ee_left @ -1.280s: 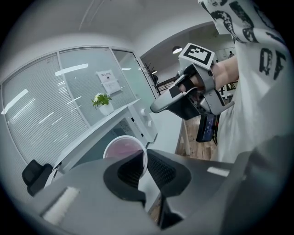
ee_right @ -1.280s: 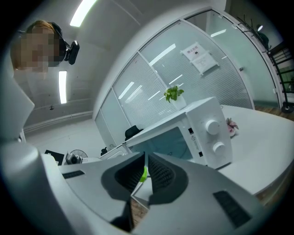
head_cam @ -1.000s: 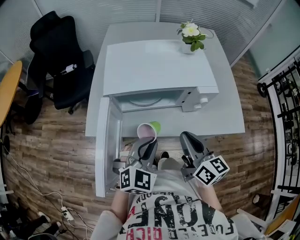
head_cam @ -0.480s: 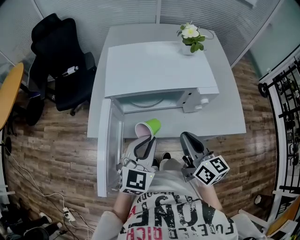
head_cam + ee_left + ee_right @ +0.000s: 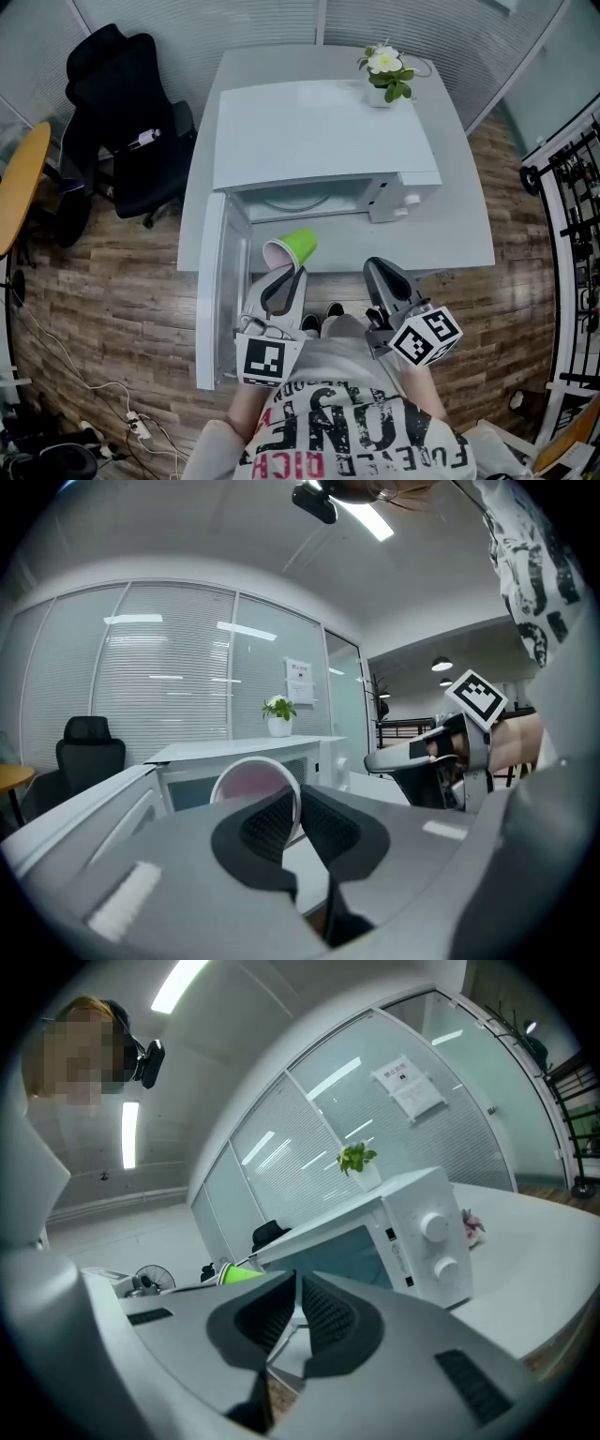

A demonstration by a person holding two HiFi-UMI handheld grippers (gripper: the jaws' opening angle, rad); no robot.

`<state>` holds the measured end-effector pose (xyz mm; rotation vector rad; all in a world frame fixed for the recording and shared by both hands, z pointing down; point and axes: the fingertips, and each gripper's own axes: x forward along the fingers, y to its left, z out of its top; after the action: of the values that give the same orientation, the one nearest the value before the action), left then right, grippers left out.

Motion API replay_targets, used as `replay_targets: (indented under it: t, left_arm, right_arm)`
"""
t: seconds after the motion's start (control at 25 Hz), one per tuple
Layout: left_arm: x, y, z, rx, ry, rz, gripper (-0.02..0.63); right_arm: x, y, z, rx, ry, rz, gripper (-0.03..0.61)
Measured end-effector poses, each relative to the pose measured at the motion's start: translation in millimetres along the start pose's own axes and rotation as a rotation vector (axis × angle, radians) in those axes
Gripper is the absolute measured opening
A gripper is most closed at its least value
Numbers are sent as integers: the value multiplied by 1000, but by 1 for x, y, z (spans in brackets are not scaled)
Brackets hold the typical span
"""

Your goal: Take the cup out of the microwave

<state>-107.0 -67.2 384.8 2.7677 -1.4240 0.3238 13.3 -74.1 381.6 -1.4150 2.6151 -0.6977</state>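
Clearly outside the microwave (image 5: 319,131), cup (image 5: 296,247) was pinched by its rim in left gripper (image 5: 284,274) (tilted, mouth toward person) over table's (image 5: 450,234) front edge; right gripper (image 5: 376,270) closed, empty.

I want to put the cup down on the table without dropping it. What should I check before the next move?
1. Left tool grips the cup: ok, pads pinch its rim.
2. Cup out of the microwave: ok, it hangs in front of the opening.
3. Cup upright: not ok, tipped on its side, mouth toward the person.
4. Bare table in front of the microwave: ok.
5. Right tool free: ok, empty, jaws together.
6. Door out of the way: ok, swung open at the left.
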Motion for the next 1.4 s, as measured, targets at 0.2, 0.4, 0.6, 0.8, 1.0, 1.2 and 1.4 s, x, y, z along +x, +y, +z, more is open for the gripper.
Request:
replay_targets:
  t: [0.2, 0.4, 0.6, 0.8, 1.0, 1.2, 1.4]
  left_arm:
    - [-5, 14, 1, -36, -8, 60, 35]
    - [-8, 22, 4, -80, -39, 86, 35]
    - [-9, 25, 10, -90, -76, 86, 35]
    - [-8, 26, 12, -97, -76, 81, 35]
    - [-6, 26, 13, -99, -80, 73, 35]
    - [-3, 26, 14, -95, -90, 60, 35]
    - [-1, 27, 16, -100, -91, 62, 35]
  right_arm:
    - [2, -1, 11, -7, -24, -9, 25]
    - [5, 1, 21, -18, -48, -3, 25]
    - [9, 2, 24, -51, -44, -6, 25]
    - [14, 3, 30, -60, -54, -2, 25]
    - [19, 7, 35, -63, -65, 9, 25]
    - [23, 9, 41, -81, -68, 13, 25]
    - [25, 9, 44, -87, -69, 18, 25]
